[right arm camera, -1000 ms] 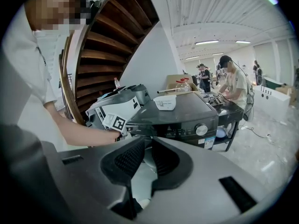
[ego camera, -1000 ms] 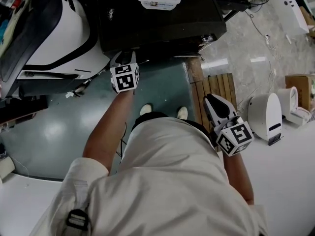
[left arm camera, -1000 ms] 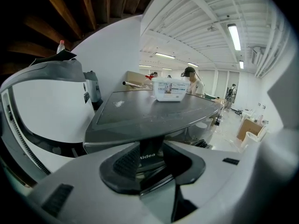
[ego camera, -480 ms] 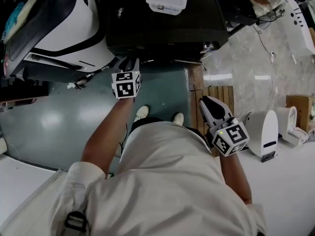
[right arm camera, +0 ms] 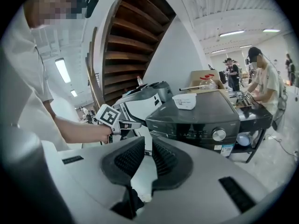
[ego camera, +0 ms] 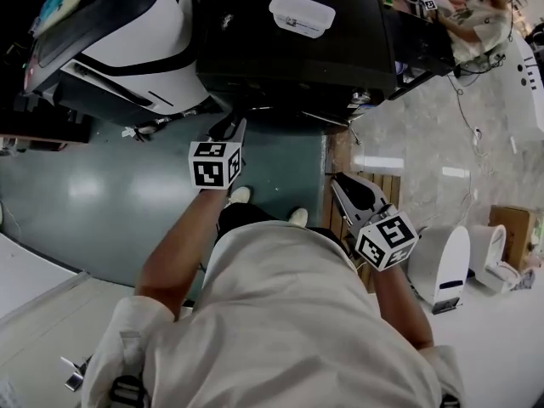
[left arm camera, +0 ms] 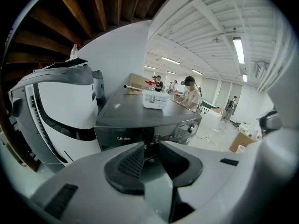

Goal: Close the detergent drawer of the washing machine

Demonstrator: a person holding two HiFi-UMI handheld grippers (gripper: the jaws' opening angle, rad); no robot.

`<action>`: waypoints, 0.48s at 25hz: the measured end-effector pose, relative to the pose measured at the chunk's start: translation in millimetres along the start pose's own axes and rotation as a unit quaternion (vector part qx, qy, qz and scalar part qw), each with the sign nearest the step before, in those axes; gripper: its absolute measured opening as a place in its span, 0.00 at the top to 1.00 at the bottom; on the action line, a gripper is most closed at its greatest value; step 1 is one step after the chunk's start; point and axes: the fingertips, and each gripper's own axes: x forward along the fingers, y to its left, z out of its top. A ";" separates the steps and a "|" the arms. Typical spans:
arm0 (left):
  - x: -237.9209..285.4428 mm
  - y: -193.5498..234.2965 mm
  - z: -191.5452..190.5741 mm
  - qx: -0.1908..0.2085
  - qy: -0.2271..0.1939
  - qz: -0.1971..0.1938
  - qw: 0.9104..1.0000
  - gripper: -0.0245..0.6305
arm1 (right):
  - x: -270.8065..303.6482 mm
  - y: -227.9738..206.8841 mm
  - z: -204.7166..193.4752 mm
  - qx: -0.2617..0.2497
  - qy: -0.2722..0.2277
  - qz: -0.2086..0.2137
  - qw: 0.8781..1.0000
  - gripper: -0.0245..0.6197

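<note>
The dark grey washing machine (ego camera: pixel 297 49) stands ahead of me, and in the left gripper view its front panel (left arm camera: pixel 140 135) carries a knob (left arm camera: pixel 190 129). At the panel's left, the detergent drawer front (left arm camera: pixel 122 139) looks flush with the panel. My left gripper (ego camera: pixel 234 129) (left arm camera: pixel 152 150) hangs just in front of the machine, apart from it. Its jaws have just been closing, a gap still stands between them, and nothing is in it. My right gripper (ego camera: pixel 342 185) (right arm camera: pixel 147 149) stays by my right hip, its jaws narrowly apart and empty.
A white lidded container (ego camera: pixel 302 14) sits on the machine's top. A large white appliance (ego camera: pixel 136 32) stands to its left. A wooden slatted mat (ego camera: pixel 387 185) and a small white device (ego camera: pixel 442 266) lie at the right. People work at a table (ego camera: pixel 476 7) behind.
My left gripper has drawn back and up from the machine's front edge. The head view has swung so the machine sits lower in frame. The right gripper has barely shifted.
</note>
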 end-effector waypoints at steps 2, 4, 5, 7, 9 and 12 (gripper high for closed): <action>-15.5 -13.8 0.4 -0.007 -0.009 -0.006 1.000 0.82 | -1.3 1.1 -1.7 -0.008 0.005 0.018 1.000 0.88; -30.2 -28.3 -0.3 -0.015 -0.018 -0.018 1.000 0.85 | -1.5 2.7 -2.9 -0.017 0.008 0.035 0.999 0.88; -37.7 -35.7 -1.3 -0.019 -0.022 -0.026 0.999 0.86 | -1.6 4.7 -3.4 -0.021 0.009 0.043 0.999 0.88; -53.7 -50.4 -3.4 -0.023 -0.029 -0.040 0.999 0.87 | -2.4 10.5 -4.9 -0.033 0.012 0.062 0.997 0.88; -69.7 -65.1 -5.0 -0.026 -0.034 -0.053 0.998 0.91 | -3.6 15.5 -6.5 -0.040 0.015 0.078 0.996 0.88; -90.9 -84.5 -8.0 -0.032 -0.038 -0.071 0.996 0.94 | -4.3 20.6 -8.4 -0.043 0.018 0.095 0.994 0.88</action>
